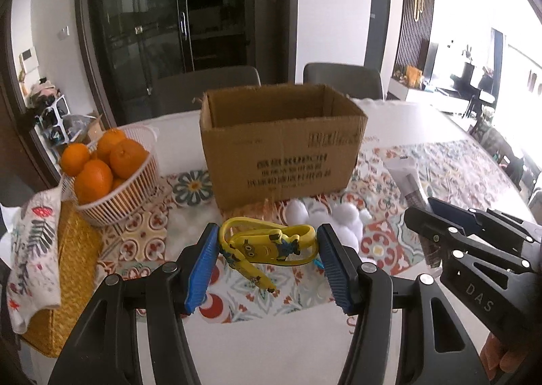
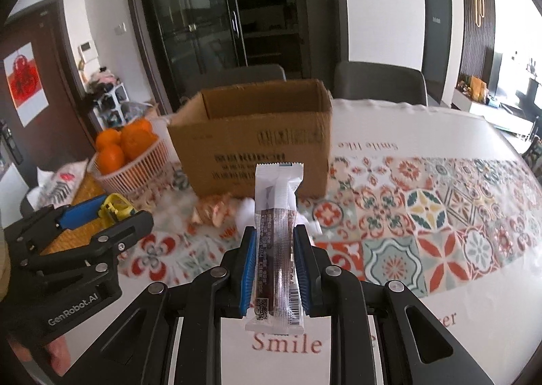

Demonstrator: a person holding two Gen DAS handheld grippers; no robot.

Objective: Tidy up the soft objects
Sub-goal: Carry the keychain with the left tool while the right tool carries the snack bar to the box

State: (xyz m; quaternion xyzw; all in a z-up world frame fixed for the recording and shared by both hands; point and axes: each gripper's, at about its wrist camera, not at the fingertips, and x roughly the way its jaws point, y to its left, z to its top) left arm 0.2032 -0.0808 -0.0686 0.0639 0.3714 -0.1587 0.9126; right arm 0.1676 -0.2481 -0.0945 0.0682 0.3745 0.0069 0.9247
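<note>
My left gripper (image 1: 267, 242) is shut on a yellow Minion rubber toy (image 1: 267, 247), held above the patterned tablecloth in front of an open cardboard box (image 1: 281, 151). My right gripper (image 2: 273, 242) is shut on a white and brown snack packet (image 2: 277, 242), held upright in front of the same box (image 2: 250, 144). White cotton balls (image 1: 325, 215) lie on the cloth just before the box. A peach crinkled wrapper (image 2: 211, 212) lies near them. The right gripper shows at the right edge of the left wrist view (image 1: 437, 215). The left gripper shows at the left of the right wrist view (image 2: 101, 212).
A white basket of oranges (image 1: 111, 178) stands left of the box. A printed cloth (image 1: 32, 249) lies over a woven yellow box (image 1: 74, 269) at the far left. Two grey chairs (image 1: 342, 78) stand behind the table. The patterned tablecloth (image 2: 440, 215) stretches to the right.
</note>
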